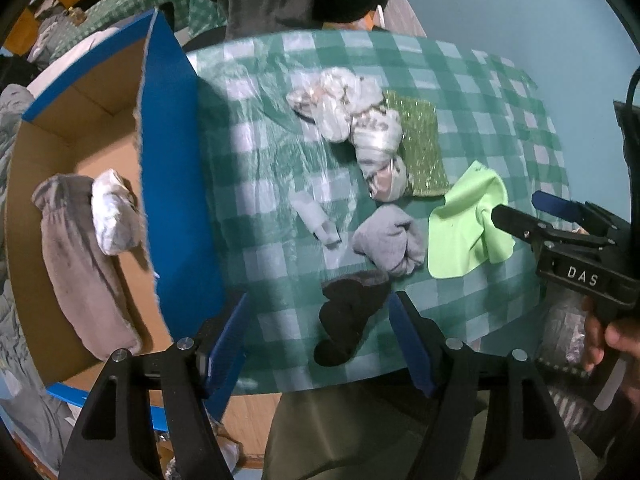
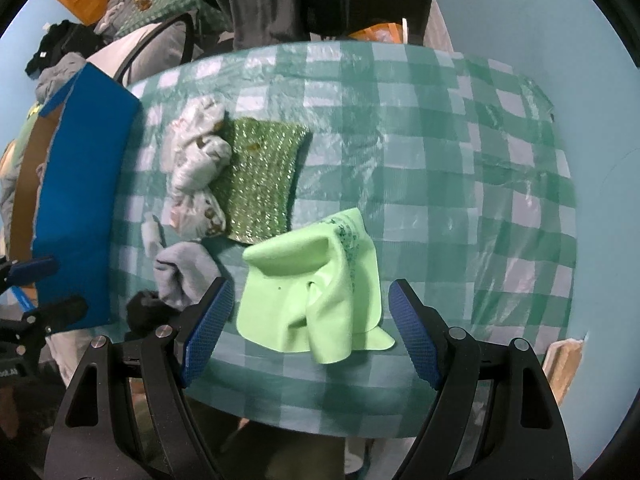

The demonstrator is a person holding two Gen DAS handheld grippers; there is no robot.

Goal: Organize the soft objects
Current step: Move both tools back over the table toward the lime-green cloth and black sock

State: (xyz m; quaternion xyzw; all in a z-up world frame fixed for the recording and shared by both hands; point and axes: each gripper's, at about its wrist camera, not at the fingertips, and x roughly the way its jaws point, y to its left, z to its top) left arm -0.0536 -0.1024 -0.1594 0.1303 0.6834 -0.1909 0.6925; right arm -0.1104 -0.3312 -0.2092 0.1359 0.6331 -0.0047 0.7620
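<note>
My right claw (image 2: 310, 316) hangs wide open, empty, around the lime cloth (image 2: 316, 284) at lower centre; its thin folds could slip out. My left claw (image 1: 316, 340), open and empty above the black sock (image 1: 348, 320), may snag the box (image 1: 176, 184) at left.
</note>
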